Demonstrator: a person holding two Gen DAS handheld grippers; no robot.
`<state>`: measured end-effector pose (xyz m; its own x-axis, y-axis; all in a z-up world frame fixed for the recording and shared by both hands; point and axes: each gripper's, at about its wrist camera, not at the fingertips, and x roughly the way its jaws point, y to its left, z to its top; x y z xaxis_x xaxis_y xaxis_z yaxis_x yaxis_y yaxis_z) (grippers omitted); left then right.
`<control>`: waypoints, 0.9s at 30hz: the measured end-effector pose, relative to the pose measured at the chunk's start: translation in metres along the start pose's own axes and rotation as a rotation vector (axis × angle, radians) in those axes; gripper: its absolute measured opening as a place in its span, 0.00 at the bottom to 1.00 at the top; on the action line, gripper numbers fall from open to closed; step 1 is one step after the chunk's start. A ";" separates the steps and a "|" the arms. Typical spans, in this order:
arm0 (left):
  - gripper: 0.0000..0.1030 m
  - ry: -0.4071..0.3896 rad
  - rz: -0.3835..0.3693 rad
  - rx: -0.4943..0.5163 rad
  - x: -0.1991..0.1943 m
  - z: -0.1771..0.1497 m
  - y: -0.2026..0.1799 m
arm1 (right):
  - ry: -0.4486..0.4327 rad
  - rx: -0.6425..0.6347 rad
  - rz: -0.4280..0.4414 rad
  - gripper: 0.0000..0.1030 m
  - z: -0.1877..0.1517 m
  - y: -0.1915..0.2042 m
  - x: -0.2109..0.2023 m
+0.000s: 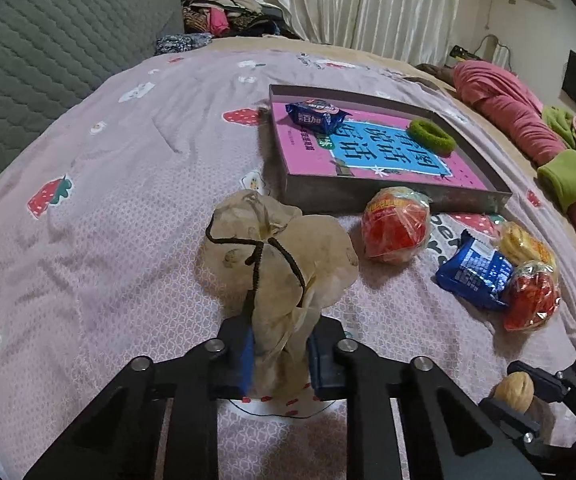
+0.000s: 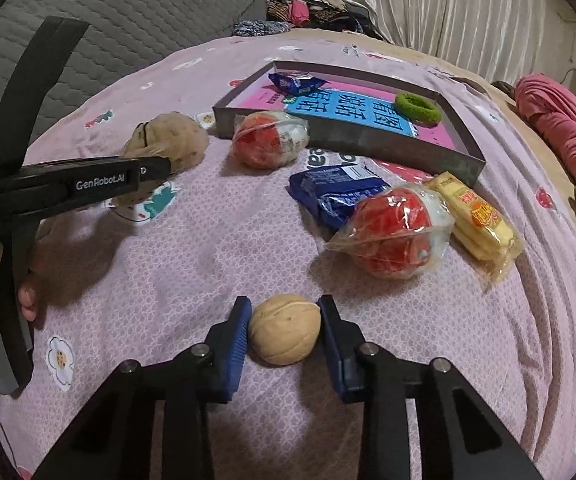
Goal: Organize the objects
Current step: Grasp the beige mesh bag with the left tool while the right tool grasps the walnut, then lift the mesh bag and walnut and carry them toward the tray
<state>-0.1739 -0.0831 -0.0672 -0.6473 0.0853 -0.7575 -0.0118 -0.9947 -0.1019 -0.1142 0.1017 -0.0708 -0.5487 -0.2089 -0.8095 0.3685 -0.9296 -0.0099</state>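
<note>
My left gripper is shut on the neck of a beige drawstring pouch, which rests on the pink bedspread; the pouch also shows in the right wrist view. My right gripper is shut on a walnut, also seen in the left wrist view. A grey shallow box holds a pink book, a blue snack pack and a green hair tie.
Loose on the bed by the box lie two red wrapped snacks, a blue snack pack and a yellow biscuit pack. A grey quilted pillow is at left, pink and green clothes at right.
</note>
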 end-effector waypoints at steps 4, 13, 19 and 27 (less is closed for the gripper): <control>0.17 -0.004 -0.009 0.001 -0.004 -0.001 -0.001 | -0.009 0.002 0.026 0.34 -0.001 -0.001 -0.003; 0.17 -0.024 -0.028 0.016 -0.021 -0.010 -0.011 | -0.024 0.003 0.042 0.34 -0.002 -0.001 -0.011; 0.17 -0.027 -0.040 0.038 -0.032 -0.019 -0.019 | -0.037 0.015 0.040 0.34 -0.004 -0.005 -0.017; 0.17 -0.040 -0.050 0.048 -0.050 -0.030 -0.030 | -0.053 0.022 0.039 0.34 -0.006 -0.009 -0.029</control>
<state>-0.1182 -0.0555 -0.0462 -0.6748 0.1339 -0.7258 -0.0812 -0.9909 -0.1073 -0.0971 0.1176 -0.0508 -0.5733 -0.2601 -0.7770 0.3738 -0.9269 0.0344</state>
